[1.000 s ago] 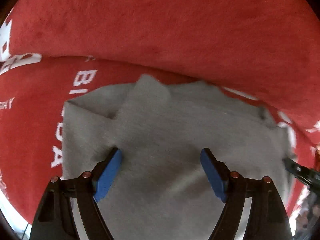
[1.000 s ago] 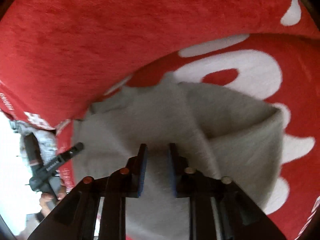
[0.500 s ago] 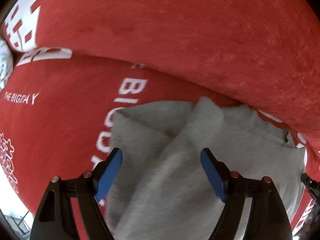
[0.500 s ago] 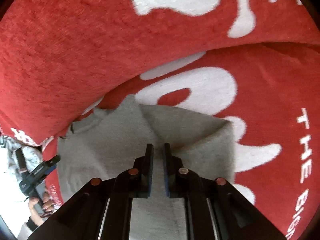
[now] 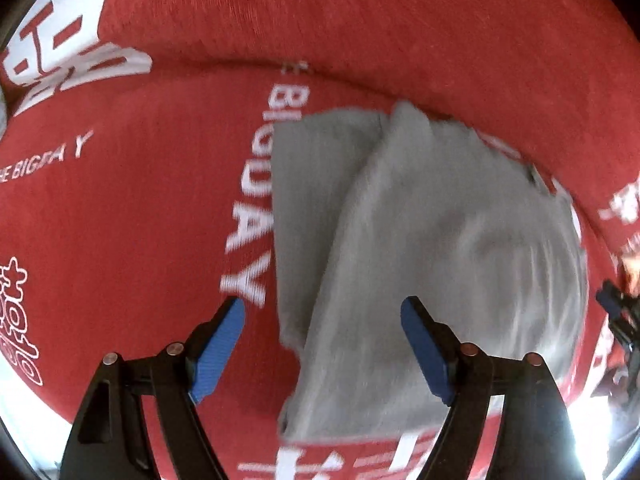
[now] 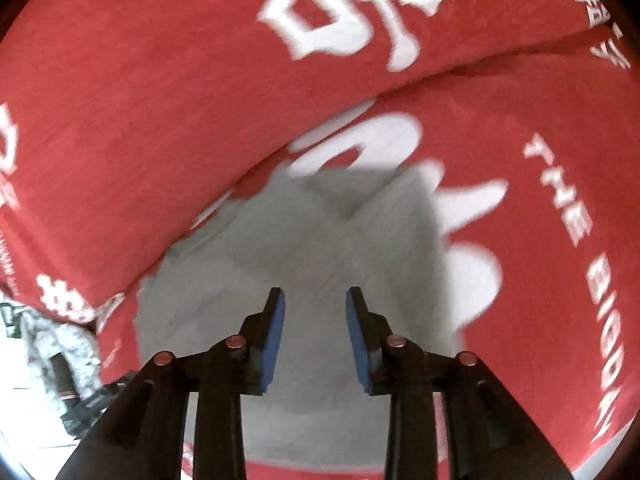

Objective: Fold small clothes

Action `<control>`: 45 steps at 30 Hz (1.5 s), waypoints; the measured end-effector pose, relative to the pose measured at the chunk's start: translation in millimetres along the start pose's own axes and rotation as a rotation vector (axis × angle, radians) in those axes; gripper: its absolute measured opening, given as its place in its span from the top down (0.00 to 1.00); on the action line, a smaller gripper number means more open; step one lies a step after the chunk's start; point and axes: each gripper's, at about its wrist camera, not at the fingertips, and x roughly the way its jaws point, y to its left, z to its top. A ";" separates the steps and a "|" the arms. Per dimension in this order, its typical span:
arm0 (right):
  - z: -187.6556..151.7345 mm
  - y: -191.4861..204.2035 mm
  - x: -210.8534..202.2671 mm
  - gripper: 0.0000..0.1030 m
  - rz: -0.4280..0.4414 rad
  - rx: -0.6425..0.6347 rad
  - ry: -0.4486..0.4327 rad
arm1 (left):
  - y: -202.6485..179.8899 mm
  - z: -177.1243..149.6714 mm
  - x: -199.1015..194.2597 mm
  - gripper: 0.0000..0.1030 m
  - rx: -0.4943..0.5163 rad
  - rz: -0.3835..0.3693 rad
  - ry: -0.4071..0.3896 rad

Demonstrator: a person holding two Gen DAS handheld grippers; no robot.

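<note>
- The folded grey knit garment (image 5: 440,240) lies flat on the red printed cloth-covered surface (image 5: 140,220), directly under both grippers.
- Left gripper (image 5: 322,344): blue pads set wide, holding nothing; the garment's left edge falls between them, so the bulk lies to its right.
- Right gripper (image 6: 315,334): jaws have just been opening, nothing between them, garment centred beneath.
- Long axis appears to run near to far.
- Judgement: the right gripper is better centred on the garment.

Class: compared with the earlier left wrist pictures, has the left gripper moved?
Yes. The left gripper has shifted leftward off the grey garment, toward the blanket's BIGDAY lettering.
</note>
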 end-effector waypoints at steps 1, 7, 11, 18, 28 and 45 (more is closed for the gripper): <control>-13.5 7.3 -1.2 0.62 0.031 0.007 0.015 | 1.2 -6.4 -1.1 0.21 0.019 -0.010 0.015; -111.4 50.1 29.4 0.55 0.199 0.107 0.190 | 7.4 -41.3 2.1 0.21 0.152 -0.078 0.104; -178.1 61.3 70.6 0.55 0.266 0.254 0.309 | 9.6 -52.4 12.7 0.21 0.185 -0.152 0.156; -198.3 52.1 102.3 0.50 0.310 0.457 0.205 | 11.0 -55.0 25.6 0.34 0.206 -0.230 0.158; -167.0 73.1 89.9 0.93 0.280 0.373 0.179 | 25.8 -44.1 16.7 0.92 0.198 -0.338 0.163; -166.7 66.9 56.1 0.89 0.146 0.157 0.273 | 41.9 -48.2 -11.6 0.92 0.277 -0.182 0.063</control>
